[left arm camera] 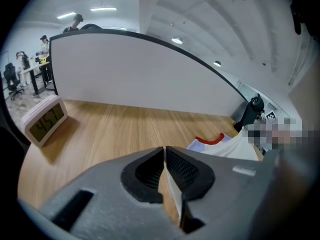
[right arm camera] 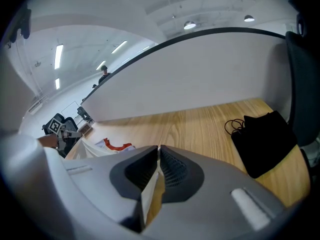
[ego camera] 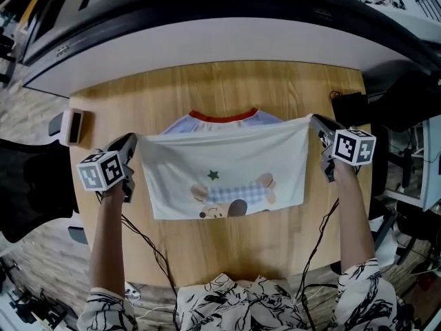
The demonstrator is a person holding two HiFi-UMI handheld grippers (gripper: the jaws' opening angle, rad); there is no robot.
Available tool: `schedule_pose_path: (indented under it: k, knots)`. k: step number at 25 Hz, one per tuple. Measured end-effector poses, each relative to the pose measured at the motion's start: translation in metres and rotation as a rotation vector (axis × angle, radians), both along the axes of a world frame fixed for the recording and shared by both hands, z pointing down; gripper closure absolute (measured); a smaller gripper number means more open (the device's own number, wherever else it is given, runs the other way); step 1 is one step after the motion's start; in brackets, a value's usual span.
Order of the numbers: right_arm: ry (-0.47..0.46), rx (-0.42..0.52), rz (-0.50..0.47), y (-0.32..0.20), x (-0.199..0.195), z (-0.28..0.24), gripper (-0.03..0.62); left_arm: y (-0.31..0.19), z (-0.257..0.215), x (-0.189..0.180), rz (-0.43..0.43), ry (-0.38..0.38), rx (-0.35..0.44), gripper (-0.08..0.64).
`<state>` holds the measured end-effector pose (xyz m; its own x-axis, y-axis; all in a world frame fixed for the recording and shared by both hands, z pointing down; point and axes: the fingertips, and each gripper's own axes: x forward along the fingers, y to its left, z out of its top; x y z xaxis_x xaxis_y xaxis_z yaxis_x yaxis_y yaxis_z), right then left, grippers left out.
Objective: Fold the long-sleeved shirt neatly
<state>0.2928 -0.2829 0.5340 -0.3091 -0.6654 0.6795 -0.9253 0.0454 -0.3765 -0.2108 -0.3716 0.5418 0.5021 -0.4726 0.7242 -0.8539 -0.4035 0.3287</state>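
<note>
1. Nearest to the person, in the lower middle of the head view, the long-sleeved shirt lies doubled on the wooden table, and its folded edge is near the person. I judge that this fold can end crooked, because it is not pressed flat.
2. The left gripper is clamped on the left corner of the raised edge; its own view shows thin white cloth pinched between the closed jaws. The right gripper pinches the right corner the same way.
3. The left corner sits lower in the frame than the right one. If both corners are put down so, the layers will probably not match. The bite on the cloth is small, so a corner may slip out.
4. The sleeves are not visible; they may bunch under the body.
5. Further up, the red collar shows past the held edge.
6. At the upper right, a black pouch with its cable lies close to the right gripper and could catch it.
7. Writing: the clock at the left shows digits like 4 57. The shirt has a star and an animal print, no readable brand.
</note>
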Motion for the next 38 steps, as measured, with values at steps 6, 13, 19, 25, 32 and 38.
schedule_pose_path:
  k: [6, 13, 19, 25, 32, 38]
  knots:
    - [0.01, -0.05, 0.006, -0.008, 0.003, 0.025, 0.565, -0.009, 0.024, -0.001, 0.001, -0.017, -0.052, 0.537]
    - [0.032, -0.098, -0.037, -0.014, 0.002, 0.05, 0.561, -0.015, 0.038, 0.003, 0.046, -0.03, -0.037, 0.534]
    - [0.06, -0.113, -0.055, -0.017, 0.005, 0.062, 0.548, -0.02, 0.044, 0.002, 0.066, -0.039, -0.005, 0.52]
    - [0.115, -0.023, -0.086, -0.03, 0.019, 0.053, 0.436, -0.038, 0.029, -0.004, 0.095, -0.025, 0.151, 0.402]
    - [0.316, 0.236, -0.594, -0.031, -0.035, 0.016, 0.342, -0.014, 0.0, 0.038, 0.539, -0.118, 0.425, 0.343]
    - [0.51, 0.284, -1.02, -0.012, -0.091, 0.029, 0.351, 0.02, 0.019, 0.071, 0.972, -0.314, 0.524, 0.36]
